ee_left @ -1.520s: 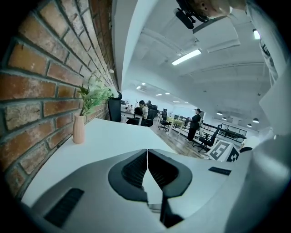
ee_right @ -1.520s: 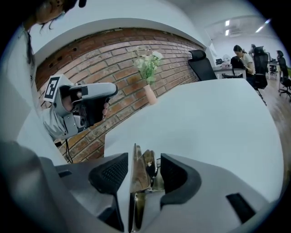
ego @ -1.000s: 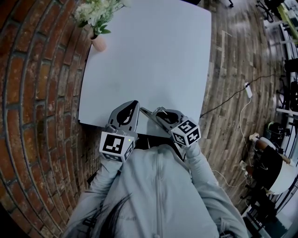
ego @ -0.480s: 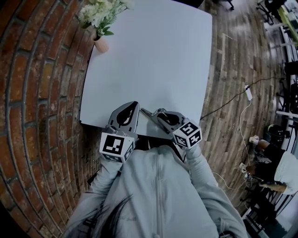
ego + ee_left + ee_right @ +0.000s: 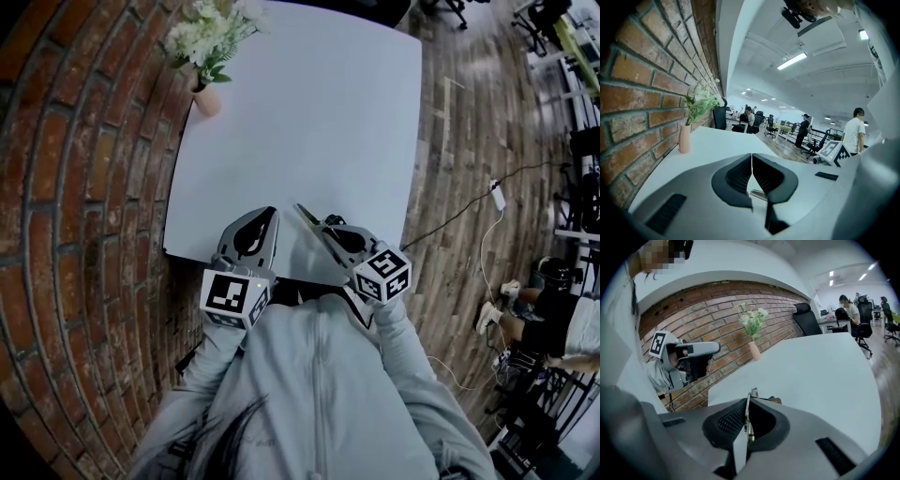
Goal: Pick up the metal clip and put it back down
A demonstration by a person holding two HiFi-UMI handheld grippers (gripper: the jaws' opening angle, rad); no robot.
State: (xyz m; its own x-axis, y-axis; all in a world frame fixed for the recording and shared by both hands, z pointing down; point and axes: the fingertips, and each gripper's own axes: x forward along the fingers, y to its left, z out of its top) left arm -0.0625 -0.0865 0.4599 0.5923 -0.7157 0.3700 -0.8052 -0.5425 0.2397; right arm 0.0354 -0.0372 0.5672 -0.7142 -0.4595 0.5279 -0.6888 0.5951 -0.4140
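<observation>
In the right gripper view, the thin metal clip stands upright between the pads of my right gripper, which is shut on it. The head view shows that gripper over the near edge of the white table, with the clip sticking out of its tip. My left gripper sits just left of it at the same edge. In its own view the left gripper has its jaws closed together, with nothing between them.
A pink vase of white flowers stands at the table's far left corner, against the brick wall. A cable lies on the wood floor to the right. People and office chairs are far behind the table.
My right gripper's tip, with the clip, has shifted a little farther over the table and points more away from me. The left gripper has stayed put.
</observation>
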